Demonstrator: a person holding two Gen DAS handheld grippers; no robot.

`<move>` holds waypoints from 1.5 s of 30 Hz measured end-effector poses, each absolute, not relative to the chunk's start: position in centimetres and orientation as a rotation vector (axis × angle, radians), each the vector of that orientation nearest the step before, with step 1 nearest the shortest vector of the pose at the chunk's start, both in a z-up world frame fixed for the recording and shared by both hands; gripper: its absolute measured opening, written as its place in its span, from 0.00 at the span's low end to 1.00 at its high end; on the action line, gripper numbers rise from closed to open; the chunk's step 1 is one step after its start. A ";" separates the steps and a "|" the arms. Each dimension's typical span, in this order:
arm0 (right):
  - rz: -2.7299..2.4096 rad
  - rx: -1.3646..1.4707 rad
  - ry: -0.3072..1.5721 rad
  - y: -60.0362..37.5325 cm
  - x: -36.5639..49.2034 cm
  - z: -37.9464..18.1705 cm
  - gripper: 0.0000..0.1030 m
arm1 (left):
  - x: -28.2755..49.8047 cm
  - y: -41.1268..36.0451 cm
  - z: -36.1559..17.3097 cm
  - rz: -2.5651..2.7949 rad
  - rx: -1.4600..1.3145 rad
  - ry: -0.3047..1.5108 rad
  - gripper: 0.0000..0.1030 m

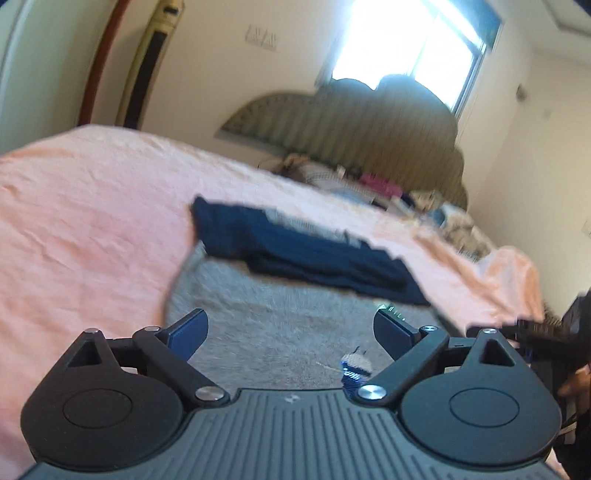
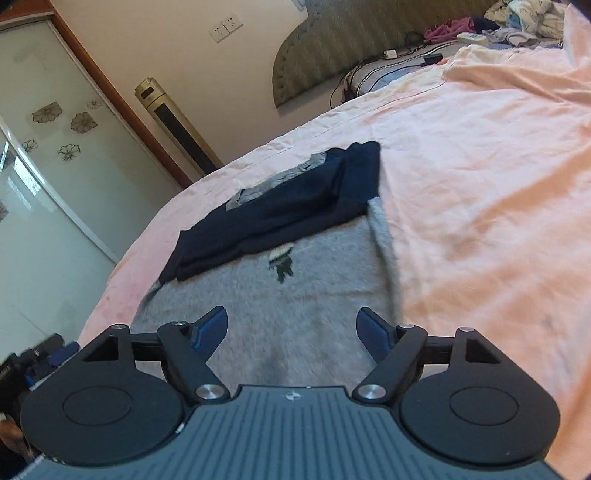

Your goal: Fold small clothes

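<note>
A wide bed covered by a wrinkled peach-pink cotton sheet (image 2: pixel 480 155) carries everything. A fuzzy grey knitted garment with folded dark navy sleeves (image 2: pixel 295 291) lies flat on the sheet near its rounded edge. Well beyond the garment, toward the padded headboard, a loose heap of crumpled pale and pink clothes (image 2: pixel 517 18) sits on the bed. Beside that heap, black cables and a white plug block (image 2: pixel 389 54) rest on a striped patch of bedding.
</note>
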State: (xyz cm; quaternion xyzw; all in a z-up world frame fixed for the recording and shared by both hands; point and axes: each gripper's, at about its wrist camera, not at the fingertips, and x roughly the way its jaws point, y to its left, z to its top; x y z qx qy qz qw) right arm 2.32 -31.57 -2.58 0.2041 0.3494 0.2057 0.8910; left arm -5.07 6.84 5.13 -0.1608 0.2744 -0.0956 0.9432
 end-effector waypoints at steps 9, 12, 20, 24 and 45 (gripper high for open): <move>0.241 0.045 0.622 -30.7 4.5 -6.0 0.86 | -4.3 7.4 0.1 -0.111 0.021 0.728 0.97; 0.237 -0.031 0.641 -29.8 4.7 -5.9 0.88 | -4.0 8.2 0.4 -0.112 -0.008 0.732 0.99; 0.384 -0.052 0.655 -22.5 1.9 -2.8 0.99 | -3.0 3.7 2.1 -0.192 -0.107 0.742 0.99; 0.362 -0.233 0.684 -19.9 1.1 -5.4 1.00 | -5.2 -0.9 0.2 -0.248 0.221 0.688 0.99; 0.487 -0.203 0.683 -24.1 -8.9 -5.7 1.00 | -12.7 1.0 0.4 -0.405 0.184 0.768 1.00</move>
